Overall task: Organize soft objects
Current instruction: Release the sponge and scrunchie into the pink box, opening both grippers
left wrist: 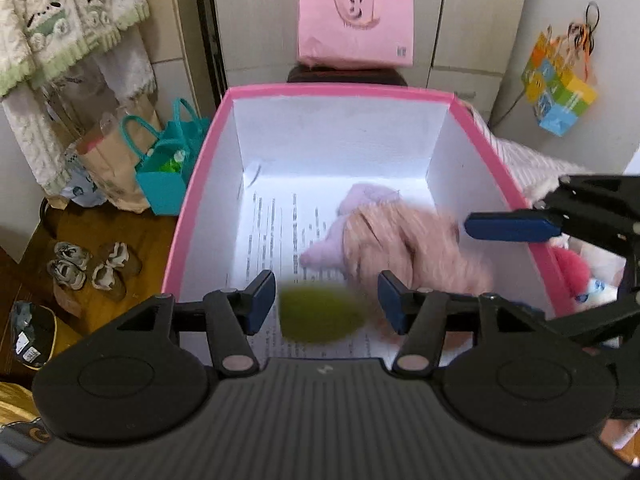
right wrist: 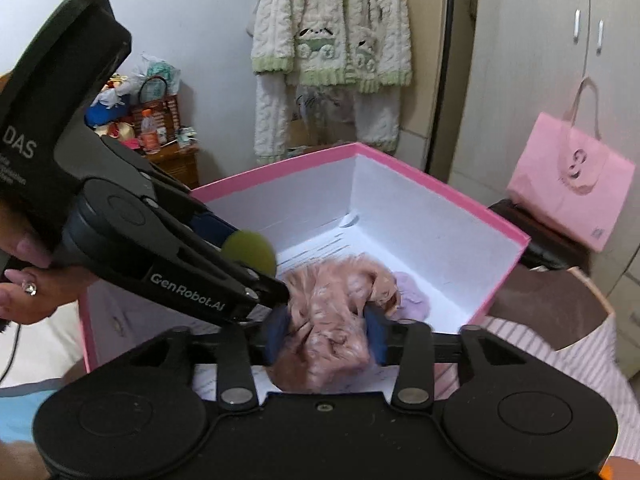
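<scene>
Left wrist view: your left gripper (left wrist: 326,300) stands parted, the blurred green ball (left wrist: 320,314) loose between its pads, over the pink box (left wrist: 340,90).
Right gripper: in the right wrist view, your right gripper (right wrist: 326,334) has its pads either side of the pink furry toy (right wrist: 332,320); grip or gap, can't tell.
Lilac plush (right wrist: 412,298): centre right of frame, on the box floor, touching the furry toy.

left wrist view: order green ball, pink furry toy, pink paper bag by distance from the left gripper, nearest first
1. Green ball: blurred, in the gap between the left gripper fingers, over the box's near end.
2. Pink furry toy: just beyond, to the right, inside the pink box.
3. Pink paper bag: farthest, past the box's far wall, against the white cupboard.
</scene>
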`<state>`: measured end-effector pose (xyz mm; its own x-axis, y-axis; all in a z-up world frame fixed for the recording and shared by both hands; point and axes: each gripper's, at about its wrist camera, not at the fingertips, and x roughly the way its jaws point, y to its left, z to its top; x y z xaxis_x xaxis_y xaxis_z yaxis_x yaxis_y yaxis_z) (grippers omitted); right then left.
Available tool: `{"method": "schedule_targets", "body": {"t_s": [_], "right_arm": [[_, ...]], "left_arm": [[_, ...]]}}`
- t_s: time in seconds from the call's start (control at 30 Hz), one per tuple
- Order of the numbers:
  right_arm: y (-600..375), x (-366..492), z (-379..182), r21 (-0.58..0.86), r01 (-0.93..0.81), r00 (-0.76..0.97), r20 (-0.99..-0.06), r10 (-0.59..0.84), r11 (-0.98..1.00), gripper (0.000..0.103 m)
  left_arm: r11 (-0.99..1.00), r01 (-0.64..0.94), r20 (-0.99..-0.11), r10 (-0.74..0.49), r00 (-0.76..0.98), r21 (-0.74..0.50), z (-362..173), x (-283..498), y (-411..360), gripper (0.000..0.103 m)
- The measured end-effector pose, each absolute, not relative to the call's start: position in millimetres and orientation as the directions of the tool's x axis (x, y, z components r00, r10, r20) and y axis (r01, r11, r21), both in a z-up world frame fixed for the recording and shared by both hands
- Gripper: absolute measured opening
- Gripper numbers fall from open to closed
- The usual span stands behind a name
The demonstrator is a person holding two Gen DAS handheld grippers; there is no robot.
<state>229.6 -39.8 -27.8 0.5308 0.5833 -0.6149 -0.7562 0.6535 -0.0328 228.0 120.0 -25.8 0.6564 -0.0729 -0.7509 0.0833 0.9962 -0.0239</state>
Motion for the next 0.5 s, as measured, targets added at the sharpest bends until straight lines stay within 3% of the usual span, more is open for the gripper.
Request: {"method": "schedule_targets", "body": {"t_s": [0.2, 0.5], "right_arm": [[-67, 213, -13, 0.007, -0.743, 0.546, -0.572, 0.612, 0.669, 0.060], [-121, 160, 14, 0.089, -0.730, 0.547, -0.520, 0.657, 0.678, 0.064]], "left_arm": [[0.995, 0.084, -0.656, -0.023, 0.754, 0.062, 3, 196, 113, 0.070], [0.975, 0.223, -0.641, -0.160, 0.751, 0.017, 42, 132, 107, 0.078]]}}
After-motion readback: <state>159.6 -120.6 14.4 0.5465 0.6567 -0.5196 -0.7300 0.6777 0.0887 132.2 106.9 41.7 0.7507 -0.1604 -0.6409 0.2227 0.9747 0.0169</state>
